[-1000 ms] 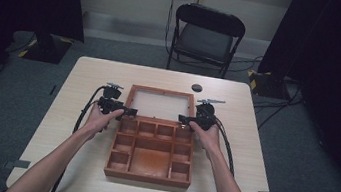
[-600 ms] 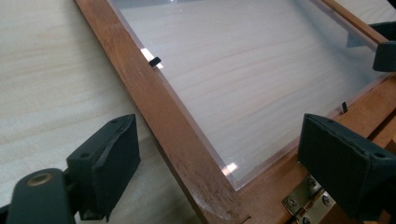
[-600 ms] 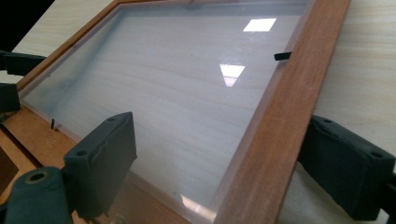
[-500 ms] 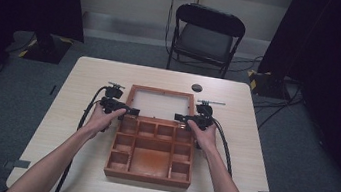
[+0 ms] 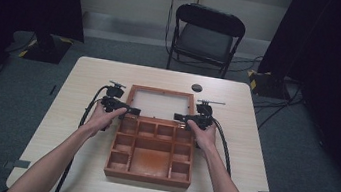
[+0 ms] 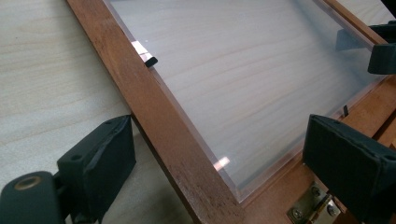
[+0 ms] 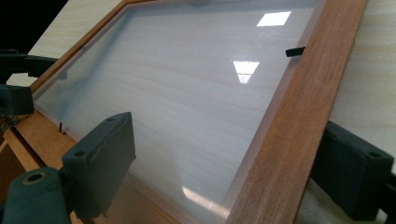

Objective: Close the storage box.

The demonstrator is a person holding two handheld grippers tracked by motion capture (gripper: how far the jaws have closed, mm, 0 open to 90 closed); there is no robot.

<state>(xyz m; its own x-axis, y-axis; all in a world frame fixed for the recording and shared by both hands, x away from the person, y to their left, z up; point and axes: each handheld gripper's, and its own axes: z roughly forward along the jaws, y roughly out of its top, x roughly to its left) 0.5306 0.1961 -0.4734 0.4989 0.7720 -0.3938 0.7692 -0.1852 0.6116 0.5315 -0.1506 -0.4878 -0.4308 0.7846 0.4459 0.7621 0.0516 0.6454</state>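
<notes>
A brown wooden box with several compartments sits mid-table. Its lid, a wooden frame around a clear pane, lies folded back flat on the table. My left gripper is open at the lid's left side near the hinge. In the left gripper view the jaws straddle the lid's side rail. My right gripper is open at the lid's right side. Its jaws straddle the other rail, one over the pane, one outside on the table.
A small black round object lies on the table behind the lid. A black folding chair stands beyond the far edge. Bare tabletop lies left and right of the box. Cables trail from both grippers toward the near edge.
Both grippers have edged slightly inward toward the lid's side rails. The box and lid have not moved.
</notes>
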